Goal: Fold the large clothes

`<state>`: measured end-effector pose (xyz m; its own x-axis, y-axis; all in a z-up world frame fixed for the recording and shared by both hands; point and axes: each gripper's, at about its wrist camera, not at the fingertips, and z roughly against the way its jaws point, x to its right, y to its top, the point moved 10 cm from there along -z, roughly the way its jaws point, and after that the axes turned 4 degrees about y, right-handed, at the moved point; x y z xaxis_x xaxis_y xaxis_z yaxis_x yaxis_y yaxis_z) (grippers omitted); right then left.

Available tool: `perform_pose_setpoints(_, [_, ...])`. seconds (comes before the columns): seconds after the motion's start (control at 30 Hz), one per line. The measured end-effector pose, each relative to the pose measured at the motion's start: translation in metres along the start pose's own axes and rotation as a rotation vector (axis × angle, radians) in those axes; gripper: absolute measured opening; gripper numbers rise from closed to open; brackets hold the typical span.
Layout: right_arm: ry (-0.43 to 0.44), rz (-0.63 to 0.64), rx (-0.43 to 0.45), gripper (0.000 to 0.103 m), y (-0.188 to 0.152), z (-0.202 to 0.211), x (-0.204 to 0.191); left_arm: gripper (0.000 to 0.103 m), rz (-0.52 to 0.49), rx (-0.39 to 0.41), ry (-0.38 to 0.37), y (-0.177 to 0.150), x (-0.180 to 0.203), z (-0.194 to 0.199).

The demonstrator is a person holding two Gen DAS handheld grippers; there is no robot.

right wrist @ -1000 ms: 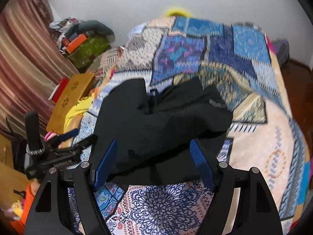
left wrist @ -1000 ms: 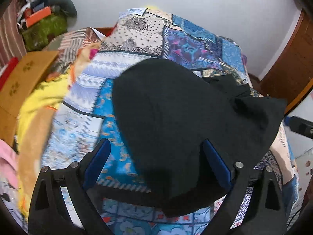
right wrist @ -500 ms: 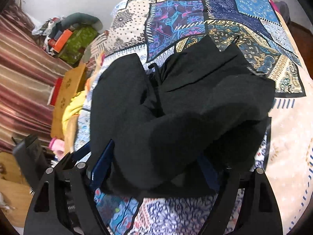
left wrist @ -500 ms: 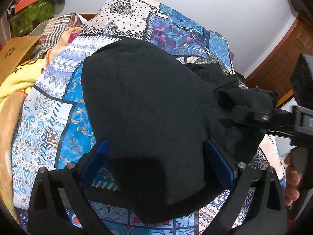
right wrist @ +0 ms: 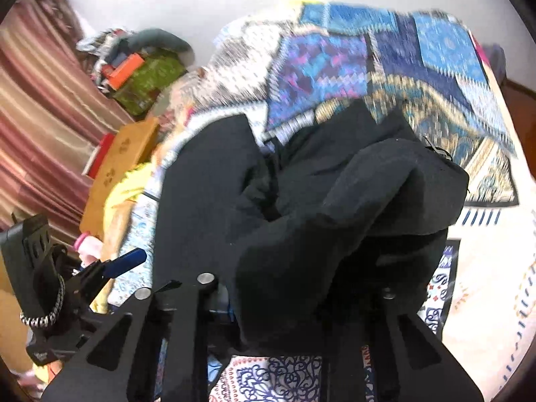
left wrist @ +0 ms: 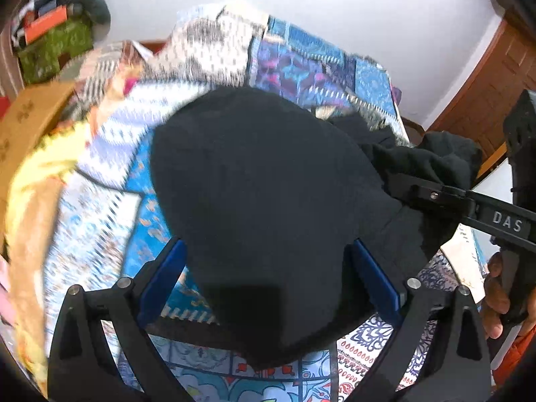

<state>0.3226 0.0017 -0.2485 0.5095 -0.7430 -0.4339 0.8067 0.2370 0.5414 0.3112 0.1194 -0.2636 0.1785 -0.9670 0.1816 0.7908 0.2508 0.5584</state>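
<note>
A large black garment (left wrist: 261,201) lies on a bed with a patchwork bedspread (left wrist: 301,57). My left gripper (left wrist: 268,278) is open, its blue pads on either side of the garment's near edge, without pinching it. My right gripper (right wrist: 291,301) is shut on a bunched fold of the black garment (right wrist: 335,207) and lifts it off the bed. The right gripper also shows in the left wrist view (left wrist: 435,197), clamped on the cloth at the right. The left gripper shows at the left of the right wrist view (right wrist: 110,268).
Yellow and orange cloths (left wrist: 37,181) lie at the bed's left side. A wooden board (right wrist: 117,164) and piled items (right wrist: 140,77) stand by a striped curtain (right wrist: 40,117). A wooden door (left wrist: 495,77) is at the right.
My right gripper has closed on the garment's right part and lifted it in a bunch. The left gripper has stayed open and pulled back slightly from the near edge.
</note>
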Motion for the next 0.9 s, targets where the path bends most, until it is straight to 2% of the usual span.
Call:
perform_pose_setpoints(0.07, [0.015, 0.035, 0.039, 0.018, 0.007, 0.014, -0.011, 0.099, 0.000, 0.050, 0.009, 0.013, -0.002, 0.017])
perform_pose_setpoints(0.2, [0.034, 0.074, 0.081, 0.017, 0.014, 0.035, -0.019, 0.099, -0.012, 0.092, 0.041, 0.027, -0.003, 0.030])
perform_pose_setpoints(0.27, [0.030, 0.074, 0.080, 0.017, 0.011, 0.038, -0.011, 0.099, -0.010, 0.072, 0.040, 0.025, -0.002, 0.024])
perform_pose_setpoints(0.37, [0.006, 0.036, 0.058, 0.017, 0.004, 0.032, 0.016, 0.099, -0.018, -0.001, 0.032, 0.008, 0.006, 0.001])
perform_pose_setpoints(0.57, [-0.013, -0.047, -0.033, 0.017, -0.022, 0.011, 0.066, 0.100, 0.000, -0.042, -0.023, -0.012, 0.022, -0.022])
perform_pose_setpoints(0.73, [-0.054, 0.009, -0.065, 0.019, -0.028, 0.008, 0.070, 0.103, -0.012, -0.044, -0.012, -0.020, 0.026, -0.033])
perform_pose_setpoints(0.83, [-0.077, 0.036, -0.072, 0.031, -0.029, 0.016, 0.073, 0.103, 0.037, -0.070, -0.049, -0.021, 0.020, -0.034])
perform_pose_setpoints(0.9, [-0.070, 0.042, -0.063, 0.044, -0.029, 0.023, 0.076, 0.103, 0.070, -0.077, -0.058, -0.020, 0.014, -0.029])
